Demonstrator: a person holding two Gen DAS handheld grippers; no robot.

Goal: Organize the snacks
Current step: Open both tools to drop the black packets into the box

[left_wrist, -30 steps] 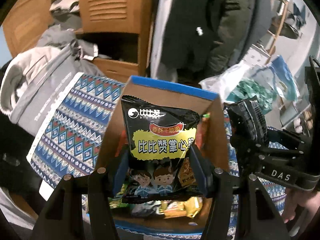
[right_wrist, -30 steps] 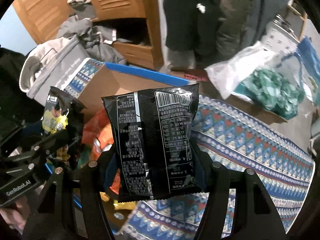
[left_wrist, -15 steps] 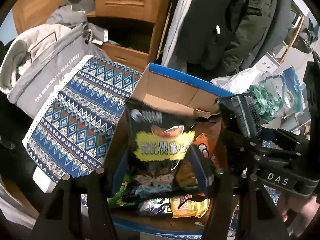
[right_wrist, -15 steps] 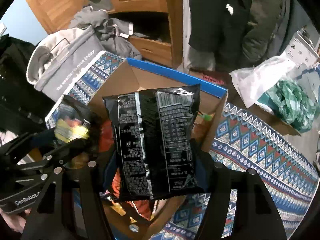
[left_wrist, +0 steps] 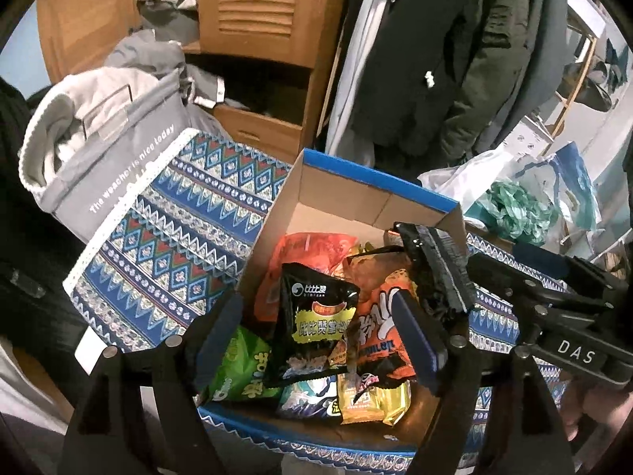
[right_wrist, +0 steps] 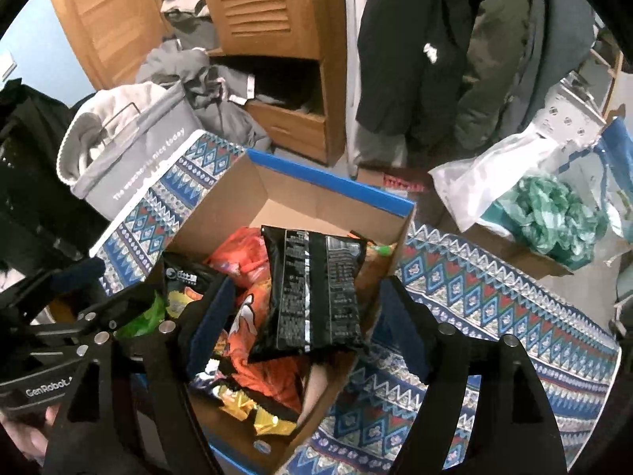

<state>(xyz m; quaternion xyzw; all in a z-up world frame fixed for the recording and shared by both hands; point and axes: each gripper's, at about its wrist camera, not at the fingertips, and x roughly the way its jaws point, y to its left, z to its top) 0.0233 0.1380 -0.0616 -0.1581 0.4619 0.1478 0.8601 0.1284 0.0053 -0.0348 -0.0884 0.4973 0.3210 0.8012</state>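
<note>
Over the open cardboard box we have both grippers pointing down, each with its jaws spread and nothing pinched. Left gripper: jaws have just been opening, pads clear of the black-and-yellow snack bag, which lies between them on top of the heap inside the box, front side up, tilted. Right gripper: jaws have just been opening too — the black snack bag with its printed back facing up sits between the blue pads but they don't press it; it rests on the pile toward the box's right wall. Under and around these two we see an orange packet, a red-orange bag further back, a green bag at the near left, a blue-white pack and a yellow packet at the near edge. In the left wrist view the right gripper comes in from the right side, a hand partly seen behind it. The box has a blue rim and stands on a patterned blue cloth — a grey fabric basket with white lettering is just beside the cloth's far left corner. Behind are a wooden wardrobe, dark coats hanging, and a clear plastic bag with something green in it, off to the right.
</note>
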